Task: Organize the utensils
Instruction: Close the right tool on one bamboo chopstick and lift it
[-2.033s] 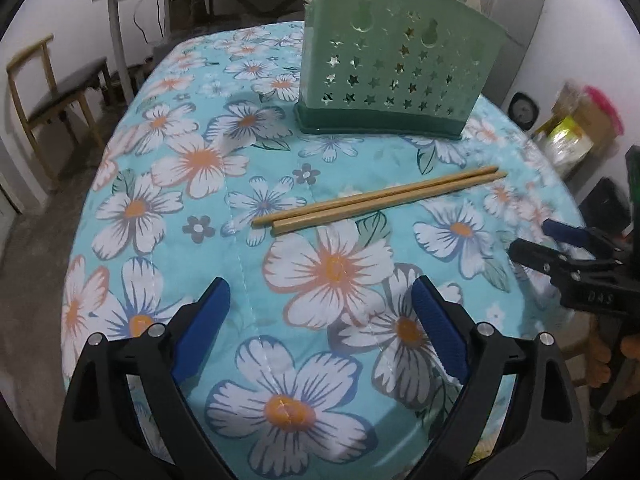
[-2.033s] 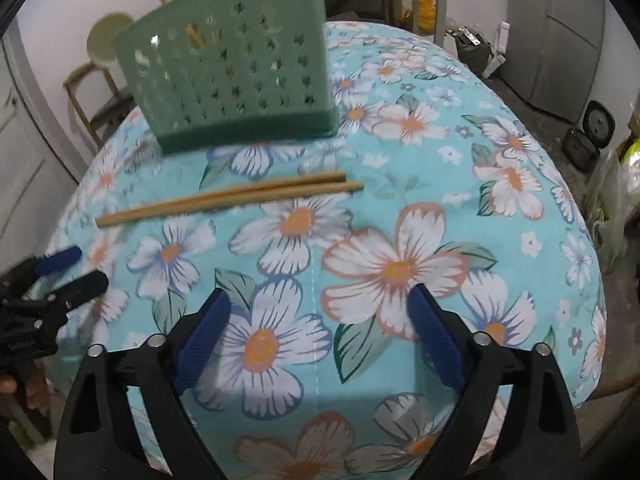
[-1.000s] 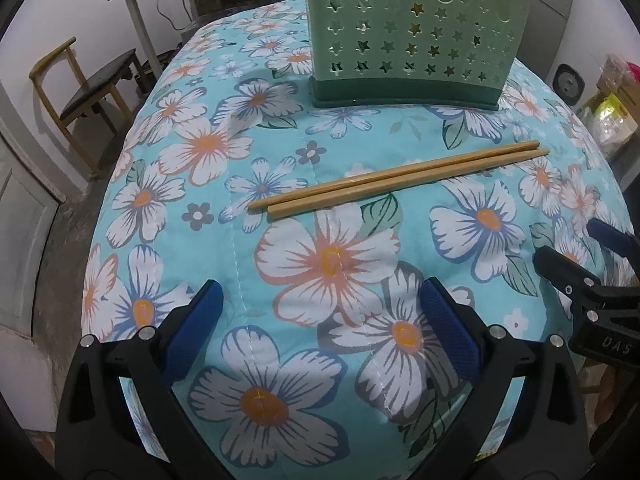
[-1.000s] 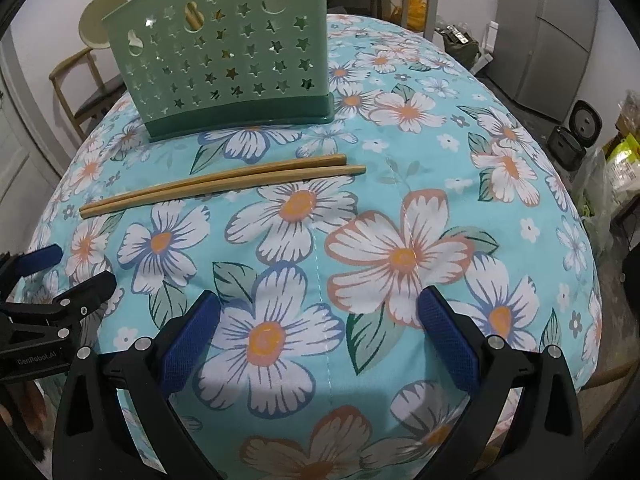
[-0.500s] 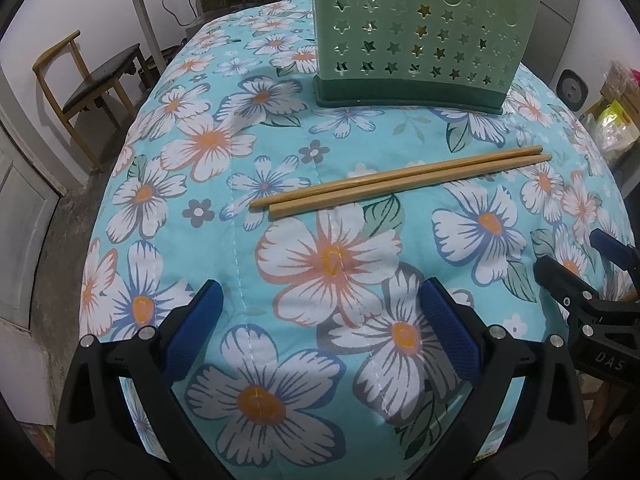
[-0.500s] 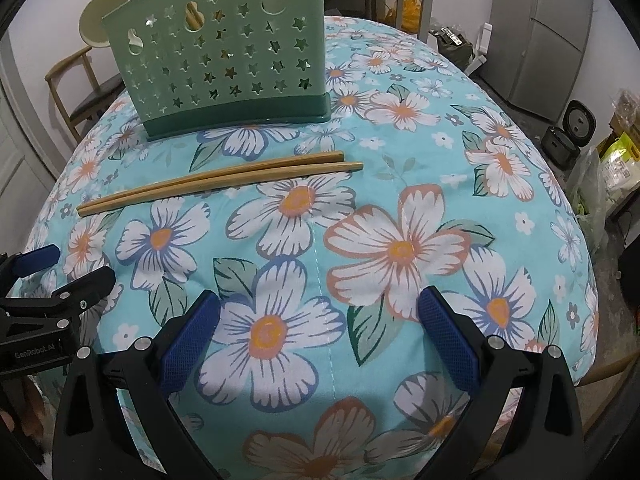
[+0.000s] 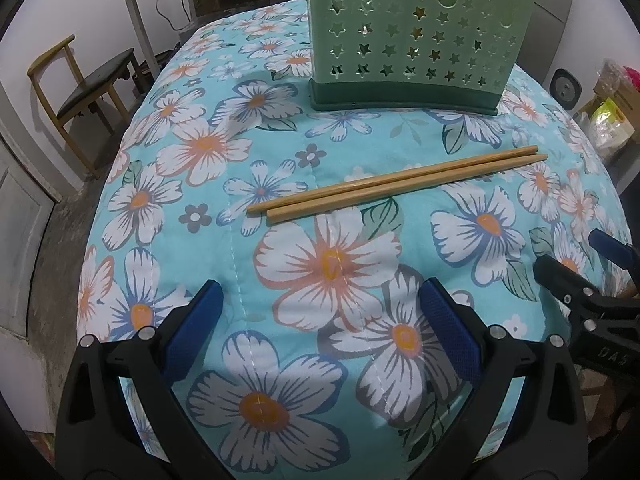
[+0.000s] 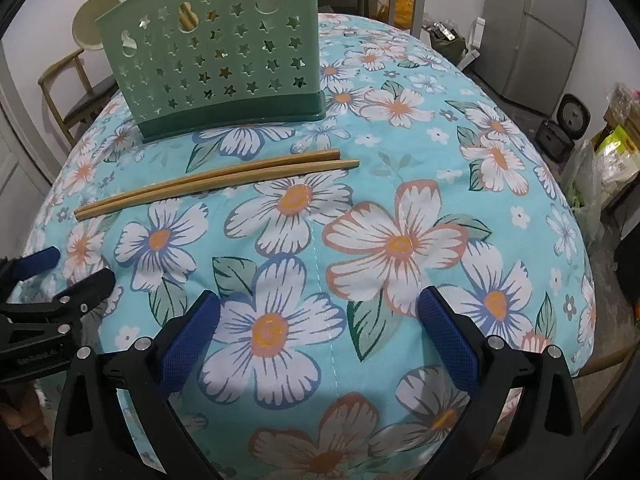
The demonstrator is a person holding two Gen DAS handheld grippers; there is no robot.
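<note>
Both grippers, left gripper [image 7: 320,320] and right gripper [image 8: 320,320], gape empty before two tapered wooden chopsticks [image 7: 396,180] lying side by side.

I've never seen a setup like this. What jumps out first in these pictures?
The bright floral tablecloth fills both views. A pair of wooden chopsticks lies side by side mid-table, with a green star-punched utensil holder standing behind them. Both grippers, left gripper and right gripper, are open at the near edge.

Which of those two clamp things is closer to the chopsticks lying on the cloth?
Neither clearly; they look about even. The left gripper and the right gripper are both open, short of the chopsticks, with flowered cloth between; the left faces their left end, the right their right end.
</note>
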